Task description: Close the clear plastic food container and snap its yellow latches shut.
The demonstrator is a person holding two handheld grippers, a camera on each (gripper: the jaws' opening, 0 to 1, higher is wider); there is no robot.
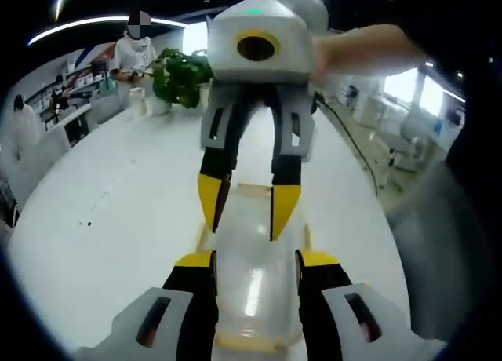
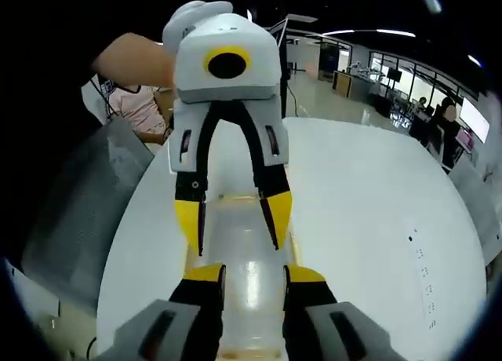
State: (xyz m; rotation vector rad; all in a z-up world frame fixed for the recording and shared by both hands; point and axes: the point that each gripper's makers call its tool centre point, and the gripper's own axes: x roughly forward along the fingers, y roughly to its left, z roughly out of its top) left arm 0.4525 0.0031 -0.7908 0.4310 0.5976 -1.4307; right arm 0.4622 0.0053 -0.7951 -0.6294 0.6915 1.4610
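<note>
Your left tool (image 1: 256, 260) is straddling the near end of the container (image 1: 252, 278) in the left gripper view, its jaws standing narrowly apart with the clear lid between the yellow tips; whether they are actually pressing on it, you cannot tell. Your right tool (image 1: 248, 212) is facing you from the far end, tips pointing down onto the lid, jaws also narrow, and your hand (image 1: 369, 51) is wrapping its body from the right.

From the right gripper view, your right tool (image 2: 254, 275) is sitting over its end of the container (image 2: 251, 286) the same way, and the left tool (image 2: 232, 220) is leaning in from above.

Your container is lying lengthwise between the two tools on the white bench (image 1: 110, 196). Bare bench is spreading wide on one side of it, while the bench edge is running close along the other. A plant (image 1: 182, 77) is standing at the far end of the bench, well apart.
</note>
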